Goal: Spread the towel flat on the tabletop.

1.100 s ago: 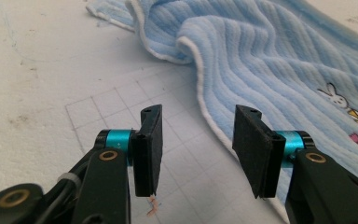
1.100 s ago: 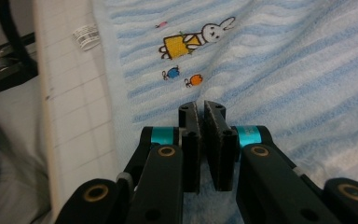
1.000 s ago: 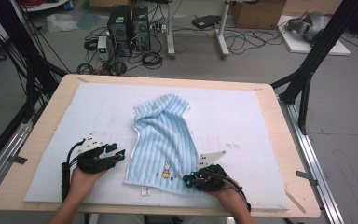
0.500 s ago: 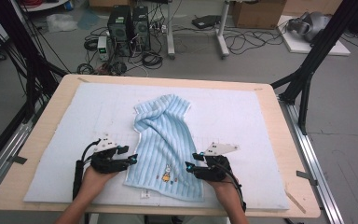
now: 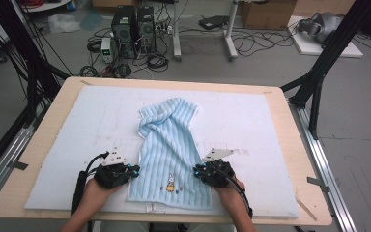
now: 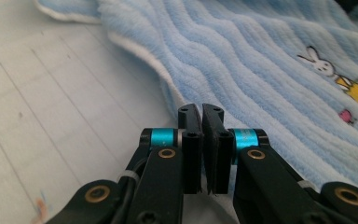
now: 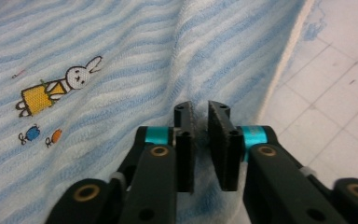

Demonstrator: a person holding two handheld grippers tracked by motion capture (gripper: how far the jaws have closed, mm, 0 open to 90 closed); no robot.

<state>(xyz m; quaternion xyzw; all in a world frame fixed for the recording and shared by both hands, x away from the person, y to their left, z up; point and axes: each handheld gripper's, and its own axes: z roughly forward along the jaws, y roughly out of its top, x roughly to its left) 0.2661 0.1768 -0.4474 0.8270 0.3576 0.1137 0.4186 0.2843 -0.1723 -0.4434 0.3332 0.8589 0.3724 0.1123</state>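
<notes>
Blue striped towel (image 5: 170, 154) lies flat between the tools. Left tool (image 6: 201, 114) nearly closed at its edge; right tool (image 7: 200, 112) narrowly parted over the opposite edge. Pinch both edges evenly before lifting.

Grey floor (image 5: 280, 63) strewn with cables (image 5: 256, 43); two computer towers (image 5: 134, 26); cardboard box (image 5: 265, 13); black frame struts (image 5: 335, 46)

No readable text anywhere (towel (image 5: 170, 154) bears rabbit picture only)
</notes>
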